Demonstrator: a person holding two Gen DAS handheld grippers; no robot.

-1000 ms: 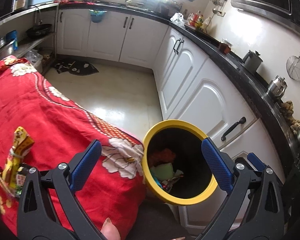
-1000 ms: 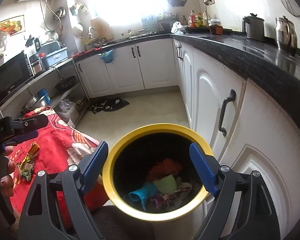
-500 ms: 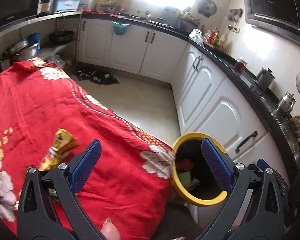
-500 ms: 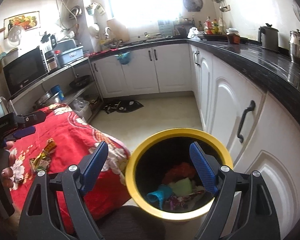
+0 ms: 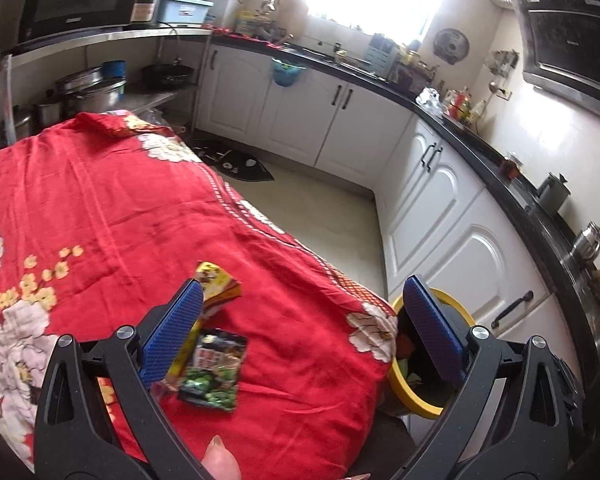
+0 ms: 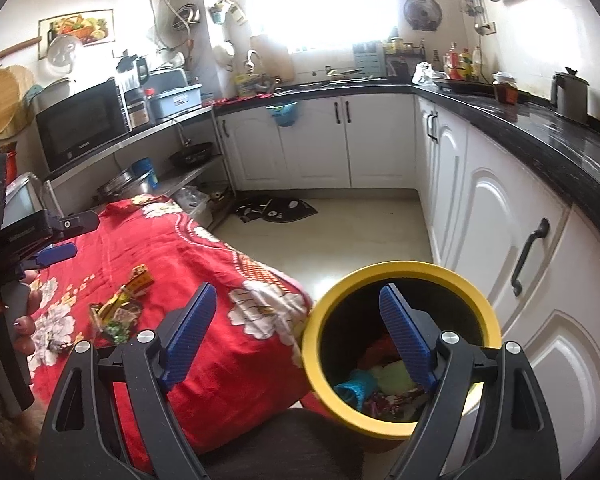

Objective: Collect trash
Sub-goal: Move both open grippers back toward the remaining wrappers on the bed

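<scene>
The left gripper [image 5: 298, 330] has its jaws spread wide with nothing between the pads. Just ahead of its left jaw, partly hidden behind that pad, lies a small heap of trash: a dark snack packet [image 5: 214, 368] printed with green, flat on the red floral cloth [image 5: 112, 208], and a yellow wrapper [image 5: 216, 284] a little further out, creased and lifted at one end. Both look like thin foil or film, so I judge them near weightless, limp and slick, likely to crumple or slide rather than resist. A flat packet gives little to close on; the better hold is probably a raised edge or the crumpled fold of the yellow wrapper, with one pad slipped under it so the cloth is not pinched as well. The cloth is soft and loose over the surface, so it may bunch up with the packet.

The right gripper [image 6: 296, 334] also has its jaws spread and empty. Its right jaw hangs over the mouth of the yellow-rimmed bin [image 6: 400, 270], which stands beside the cloth's edge, near the white cupboards [image 6: 496, 216], and already holds crumpled scraps. The wrappers lie well to the left of these jaws, nearer the left hand [image 6: 20, 312].
</scene>
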